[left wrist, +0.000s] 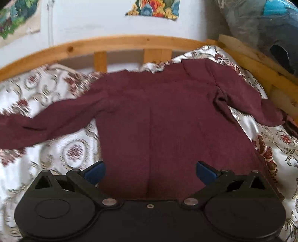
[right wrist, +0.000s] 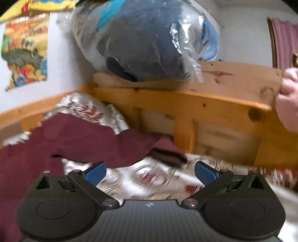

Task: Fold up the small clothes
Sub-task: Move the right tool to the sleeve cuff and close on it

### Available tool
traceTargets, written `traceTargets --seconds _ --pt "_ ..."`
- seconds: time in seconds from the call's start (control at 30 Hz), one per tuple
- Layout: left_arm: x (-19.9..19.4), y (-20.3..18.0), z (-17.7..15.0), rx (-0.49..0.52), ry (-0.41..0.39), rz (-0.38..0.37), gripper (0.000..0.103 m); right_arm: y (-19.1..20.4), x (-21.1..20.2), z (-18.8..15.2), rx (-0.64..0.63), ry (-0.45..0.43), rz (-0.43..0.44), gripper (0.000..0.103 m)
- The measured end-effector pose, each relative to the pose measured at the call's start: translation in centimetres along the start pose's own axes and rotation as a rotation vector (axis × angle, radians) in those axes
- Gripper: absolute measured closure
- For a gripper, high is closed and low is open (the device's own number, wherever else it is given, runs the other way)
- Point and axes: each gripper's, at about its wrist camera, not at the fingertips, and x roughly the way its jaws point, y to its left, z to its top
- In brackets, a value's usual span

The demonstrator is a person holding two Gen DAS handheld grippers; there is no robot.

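- Your left tongs stood wide, blue pads well apart, holding nothing; the gap between them framed the lower body of the maroon top.
- Your right tongs likewise stood wide and held nothing, their blue pads over bare bedspread, with the maroon top to the left of them.
- In the left wrist view, the maroon top lay spread flat on the patterned bedspread, body toward the tongs and neck toward the far rail.
- One sleeve ran out to the left edge of that view; the other sleeve bent down along the right side, with a crumpled fold at the armpit.
- In the right wrist view, a sleeve cuff lay just beyond the right tongs, blurred; contact could not be told.
- The wooden bed frame bordered the bedspread on the far side and on the right.
- A clear plastic bag of dark and blue fabric rested on a pale plank atop the frame.
- Colourful posters hung on the white wall.
- A bare hand showed at the right edge of the right wrist view, near the plank's end.
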Motion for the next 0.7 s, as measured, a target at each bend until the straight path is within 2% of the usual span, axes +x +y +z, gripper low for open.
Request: traceTargets --seconds 0.07,0.23,0.47,0.57,0.67,0.7 --pt "1.0 0.2 -0.5 0.027 -0.006 -0.006 0.001 0.4 1.9 0.4 -0.060 0.010 -0.013 0.000" --pt "2.7 1.0 -0.4 0.115 -0.012 0.038 0.001 2.4 6.2 0.4 -0.342 0.027 -0.039 0.000" --pt "2.7 3.9 -0.8 0.128 0.022 0.075 0.001 3.7 10.4 1.0 -0.508 0.071 -0.114 0.009" --pt "2.8 4.8 -1.2 0.115 0.045 0.101 0.001 3.8 11.7 0.7 -0.570 0.078 -0.157 0.017" --pt "3.0 5.3 -1.3 0.097 0.065 0.107 0.001 3.5 12.7 0.5 -0.584 0.125 -0.141 0.030" --pt "3.0 5.3 -1.3 0.093 0.065 0.107 0.001 3.3 13.0 0.4 -0.580 0.136 -0.133 0.037"
